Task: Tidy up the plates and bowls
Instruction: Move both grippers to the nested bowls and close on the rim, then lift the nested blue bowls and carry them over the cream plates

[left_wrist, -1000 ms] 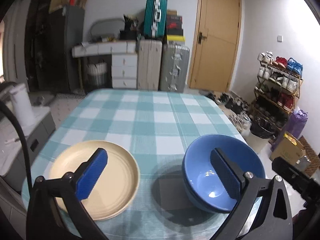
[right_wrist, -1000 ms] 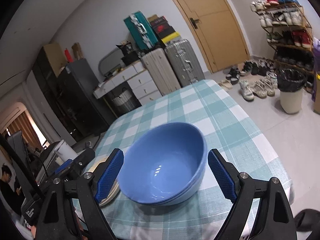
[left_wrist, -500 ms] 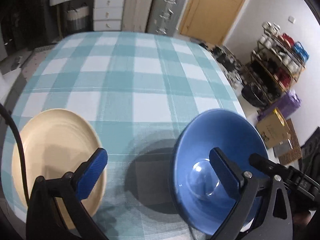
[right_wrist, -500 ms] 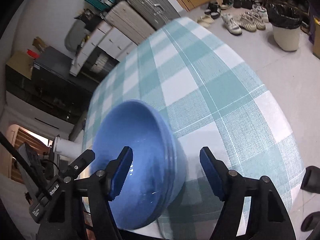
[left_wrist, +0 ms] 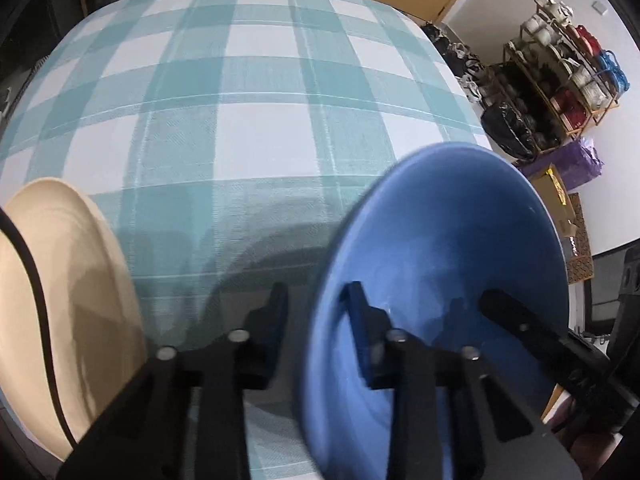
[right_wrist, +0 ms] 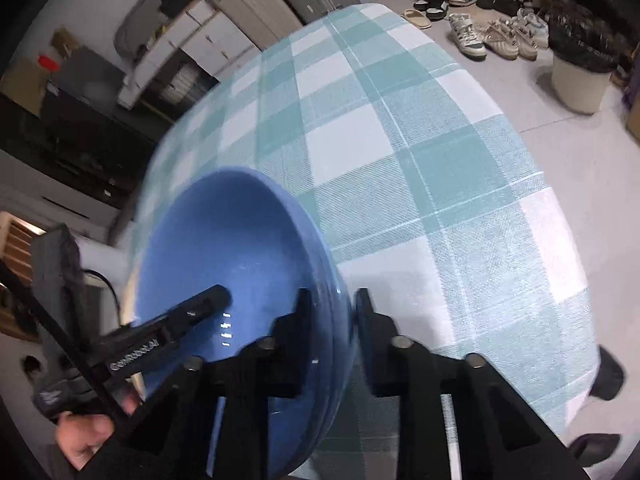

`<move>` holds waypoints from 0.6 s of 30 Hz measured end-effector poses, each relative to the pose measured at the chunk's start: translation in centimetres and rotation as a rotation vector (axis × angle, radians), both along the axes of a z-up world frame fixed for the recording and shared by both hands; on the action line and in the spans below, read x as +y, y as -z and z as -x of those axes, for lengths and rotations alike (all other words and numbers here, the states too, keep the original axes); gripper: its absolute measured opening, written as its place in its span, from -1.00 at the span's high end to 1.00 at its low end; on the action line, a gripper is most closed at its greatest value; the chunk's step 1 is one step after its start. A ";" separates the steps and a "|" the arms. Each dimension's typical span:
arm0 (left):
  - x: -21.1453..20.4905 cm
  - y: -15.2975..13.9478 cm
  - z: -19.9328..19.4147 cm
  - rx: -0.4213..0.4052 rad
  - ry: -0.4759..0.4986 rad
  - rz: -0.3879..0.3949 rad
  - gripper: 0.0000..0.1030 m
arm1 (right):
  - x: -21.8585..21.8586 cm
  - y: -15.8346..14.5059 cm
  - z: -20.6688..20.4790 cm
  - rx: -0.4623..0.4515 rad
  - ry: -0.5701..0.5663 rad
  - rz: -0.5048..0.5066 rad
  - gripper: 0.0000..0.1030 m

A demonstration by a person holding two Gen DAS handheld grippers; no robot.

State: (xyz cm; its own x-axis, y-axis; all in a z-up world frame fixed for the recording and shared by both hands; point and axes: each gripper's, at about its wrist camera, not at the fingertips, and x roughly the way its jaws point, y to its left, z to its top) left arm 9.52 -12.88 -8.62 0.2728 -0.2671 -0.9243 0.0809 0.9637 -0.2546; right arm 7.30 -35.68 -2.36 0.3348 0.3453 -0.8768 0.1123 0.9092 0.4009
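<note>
A table under a teal-and-white checked cloth (left_wrist: pixel 256 92) fills both views. At its near edge sits a blue bowl (left_wrist: pixel 440 264), apparently two stacked. The left gripper (left_wrist: pixel 316 324) straddles the bowl's left wall, jaws narrowed but not clearly touching. The right gripper (right_wrist: pixel 332 320) pinches its right wall. A cream plate (left_wrist: pixel 60 280) lies left of the bowl. Right of the table stand a shoe rack (left_wrist: pixel 560 68), loose shoes (right_wrist: pixel 492 36) and a lined bin (right_wrist: pixel 580 76).

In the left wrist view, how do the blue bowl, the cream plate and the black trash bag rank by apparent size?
1. Blue bowl, largest, though it is nearest the camera.
2. Cream plate, partly cut off at the frame edge.
3. Black trash bag, smallest, and far away.
</note>
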 end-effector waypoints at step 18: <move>-0.6 -1.6 0.6 -0.055 0.013 -0.038 0.67 | 0.7 -0.9 1.0 -0.044 -0.036 0.065 0.78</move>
